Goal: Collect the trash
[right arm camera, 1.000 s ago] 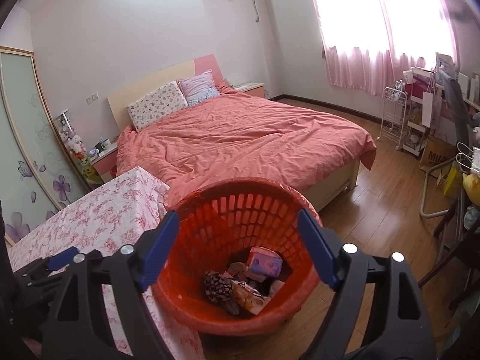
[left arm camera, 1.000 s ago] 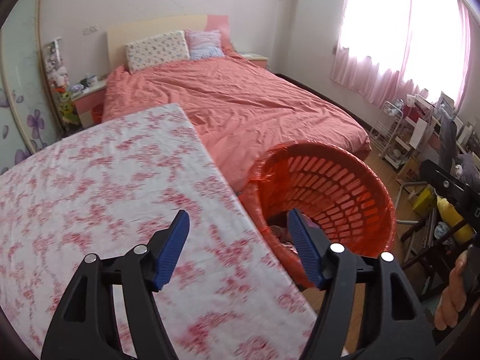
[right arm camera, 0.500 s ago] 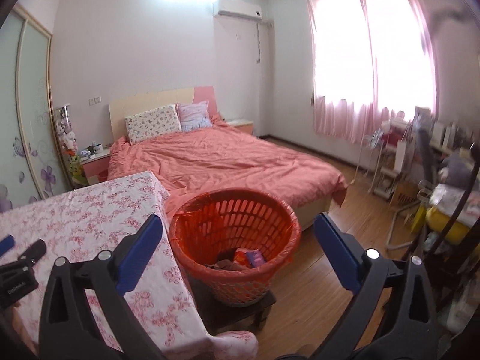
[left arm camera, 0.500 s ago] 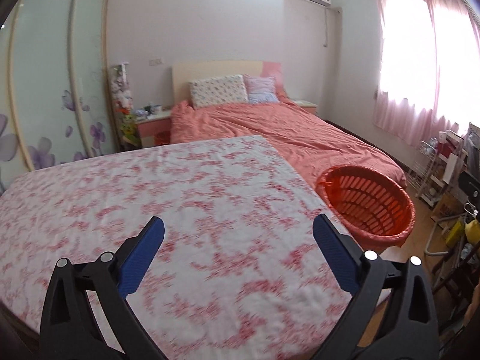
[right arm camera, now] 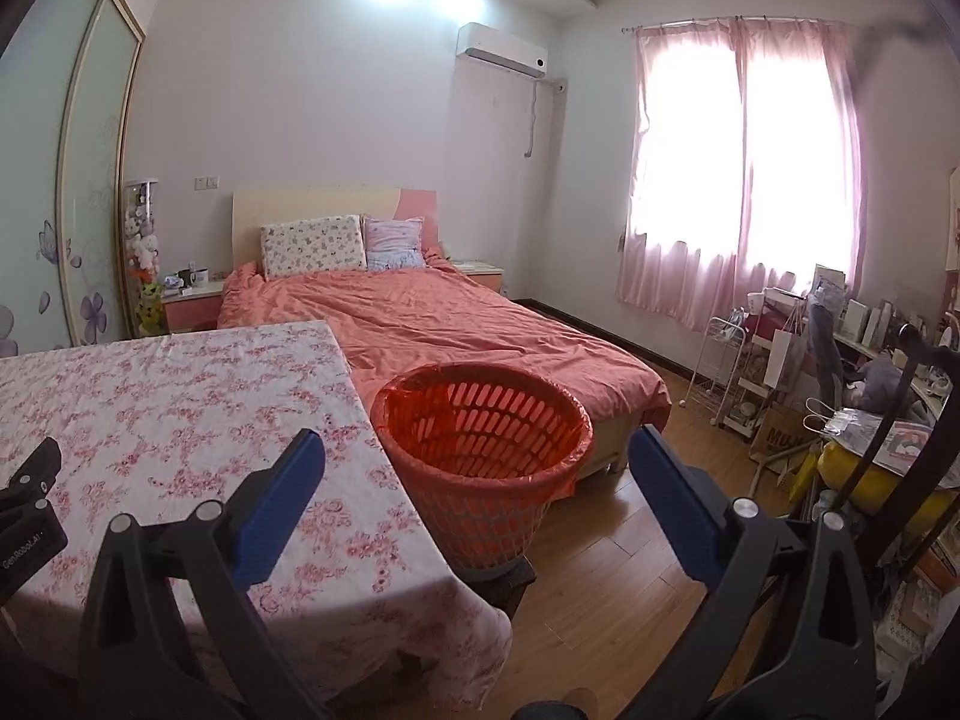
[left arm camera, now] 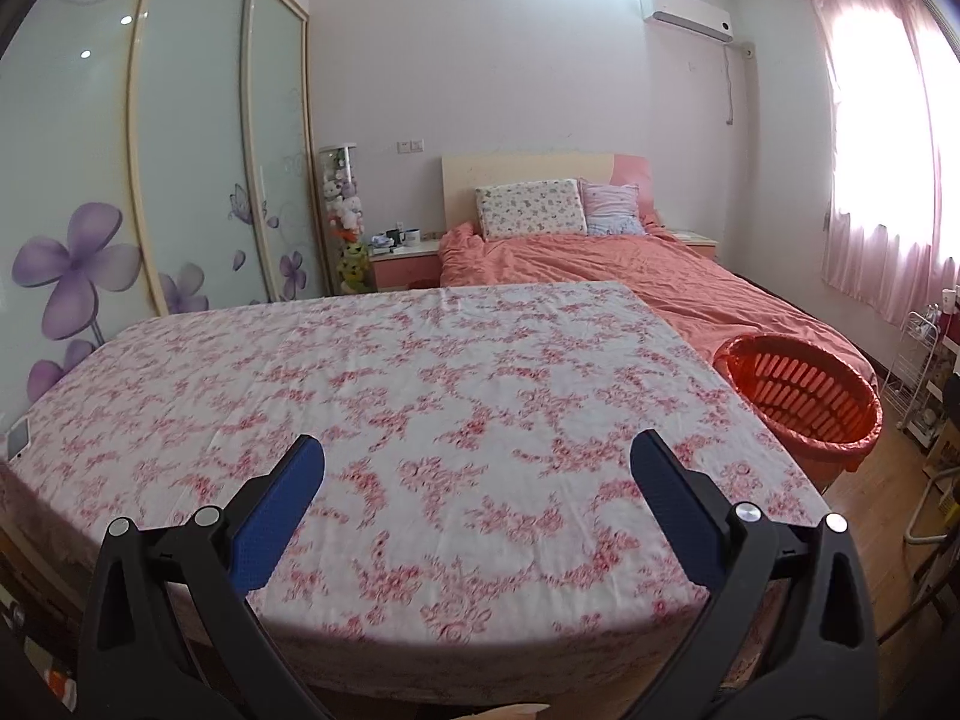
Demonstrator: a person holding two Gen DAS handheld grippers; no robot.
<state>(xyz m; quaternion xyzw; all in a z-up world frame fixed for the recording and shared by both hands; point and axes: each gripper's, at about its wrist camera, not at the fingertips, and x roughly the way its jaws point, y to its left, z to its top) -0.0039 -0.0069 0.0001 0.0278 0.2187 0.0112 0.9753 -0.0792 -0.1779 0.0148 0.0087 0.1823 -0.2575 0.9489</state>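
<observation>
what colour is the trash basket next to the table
The trash basket is orange-red; the right wrist view shows it best.

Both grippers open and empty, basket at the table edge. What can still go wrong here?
1. The orange basket sits raised on a small dark stand, tight to the table corner; a bump could tip it.
2. Its liner bag hangs loose over the rim and might snag the right gripper.

You've got a white tabletop (left arm camera: 420, 396) cloth with pink-red florals, an orange-red slotted basket (right arm camera: 486, 438), a salmon bed (right arm camera: 456, 324) cover, pink curtains (right arm camera: 744, 180), and blue pads (left arm camera: 276, 516) on black tongs.
</observation>
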